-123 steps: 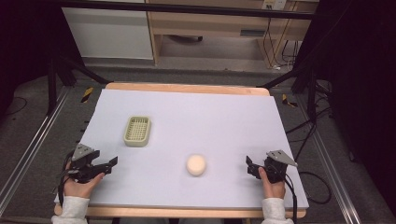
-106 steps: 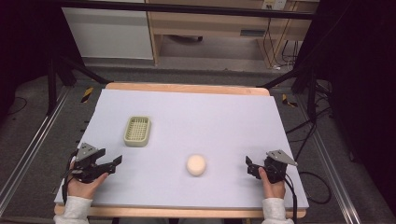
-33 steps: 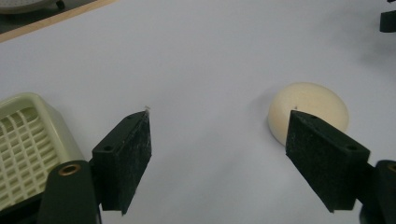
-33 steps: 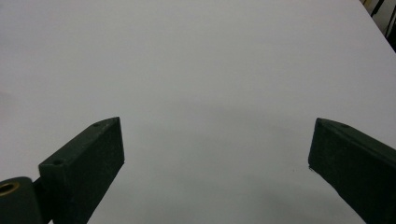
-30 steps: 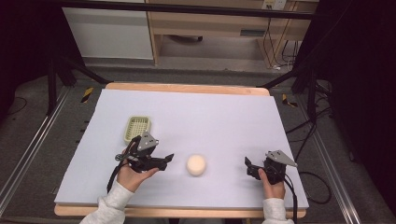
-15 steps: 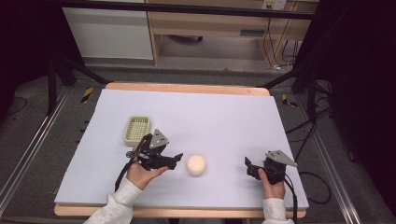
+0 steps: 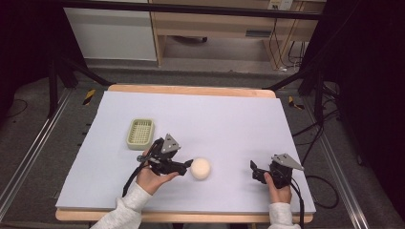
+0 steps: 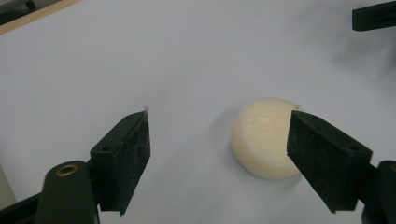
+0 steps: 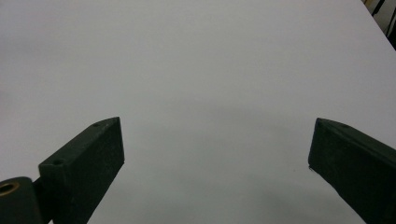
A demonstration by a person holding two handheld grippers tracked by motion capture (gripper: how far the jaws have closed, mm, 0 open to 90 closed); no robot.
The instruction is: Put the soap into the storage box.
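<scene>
your left gripper (image 8: 219,154) has come in from the near-left edge of the table and now sits right at the cream ball (image 7: 200,168); in the earlier frames it was parked at the table's near-left corner, then passed near the basket. in the left gripper view the jaws stand wide, with the ball (image 8: 266,137) off-centre between them, close against the right-hand pad (image 8: 322,163) and well apart from the left one. nothing is gripped yet. judgement: the reach is nearly done, but you need to shift so the ball sits centred before closing, or it may roll away from the one pad.

your right gripper (image 7: 260,171) has stayed put near the right front of the white table (image 7: 239,119), jaws spread wide over bare surface in the right gripper view (image 9: 215,154), holding nothing.

the ball rests on the table, front centre, between the two grippers and nearer the left one. farther back, the pale green basket (image 7: 140,133) sits empty on the left half, just behind your left hand (image 7: 153,177) — a likely drop spot.

no brands, labels or readable writing on ball, basket or grippers.
</scene>
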